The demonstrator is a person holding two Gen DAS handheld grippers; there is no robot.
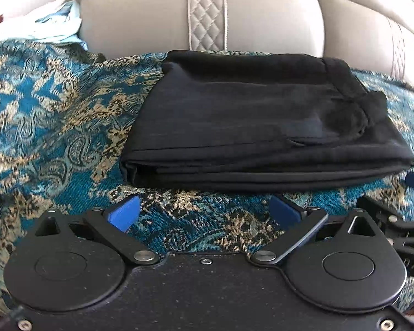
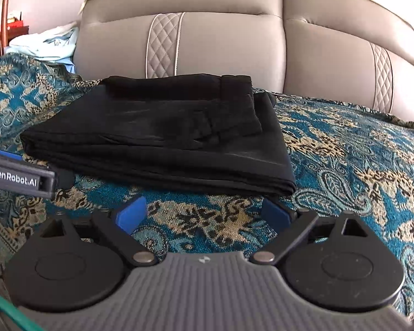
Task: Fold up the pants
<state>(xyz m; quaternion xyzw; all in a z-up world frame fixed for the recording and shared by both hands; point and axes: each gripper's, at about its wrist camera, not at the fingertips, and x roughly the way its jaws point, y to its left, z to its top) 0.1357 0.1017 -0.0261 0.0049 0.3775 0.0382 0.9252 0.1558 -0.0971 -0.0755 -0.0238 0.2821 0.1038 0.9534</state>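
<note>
The black pants [image 1: 262,127] lie folded into a flat rectangular stack on the patterned blue bedspread [image 1: 55,115]; they also show in the right wrist view [image 2: 157,138]. My left gripper [image 1: 204,213] is open and empty, a little short of the stack's near edge. My right gripper [image 2: 204,212] is open and empty, just short of the stack's near right corner. The left gripper's body [image 2: 22,178] shows at the left edge of the right wrist view, beside the stack's near left corner.
A padded beige headboard [image 2: 220,44] stands behind the pants. Light blue cloth [image 2: 49,44] is bunched at the back left. A wooden side table [image 2: 2,35] with small items stands at the far left. The bedspread [image 2: 358,165] stretches to the right.
</note>
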